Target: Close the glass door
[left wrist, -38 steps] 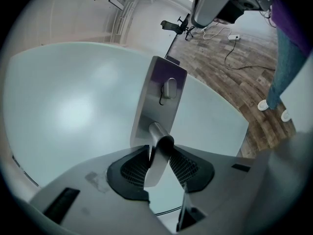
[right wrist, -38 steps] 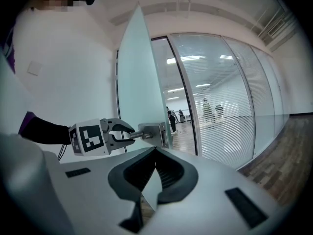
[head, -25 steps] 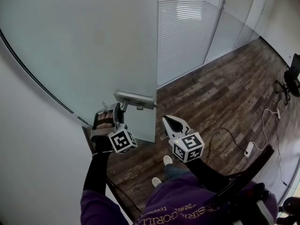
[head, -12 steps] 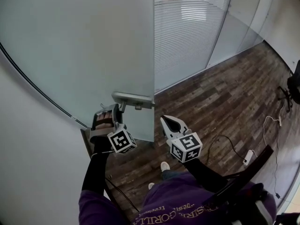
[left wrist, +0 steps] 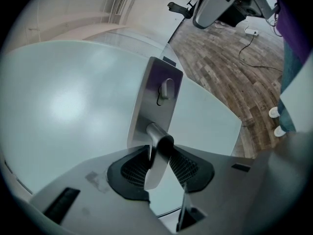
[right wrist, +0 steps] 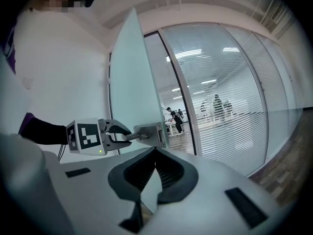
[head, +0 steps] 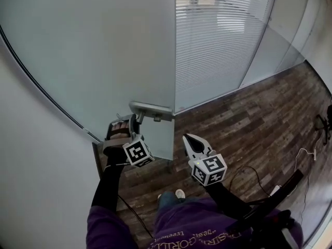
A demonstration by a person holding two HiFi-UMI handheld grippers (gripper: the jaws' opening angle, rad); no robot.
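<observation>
The frosted glass door (head: 93, 56) stands ajar, its free edge toward the blinds. My left gripper (head: 130, 122) is shut on the metal lever handle (head: 151, 109) near that edge. In the left gripper view the lever (left wrist: 155, 146) runs between both pads, below its steel plate (left wrist: 159, 94). My right gripper (head: 188, 138) hovers just right of the door edge, below the handle, shut and holding nothing. In the right gripper view its jaws (right wrist: 155, 153) meet at the tips, and beyond them the left gripper (right wrist: 115, 132) is seen clamped on the handle (right wrist: 134, 136) of the door (right wrist: 132, 77).
A glass partition with white blinds (head: 223, 40) stands beyond the door. A white wall (head: 31, 180) is at my left. Wood-plank floor (head: 249, 123) spreads to the right, with a cable and power strip (head: 275, 191) and a chair (head: 324, 119). Several people show behind the blinds (right wrist: 215, 104).
Both grippers and the door have travelled together toward the blinds partition, which now looks larger. The left gripper has kept its hold on the handle; the feet have stepped along.
</observation>
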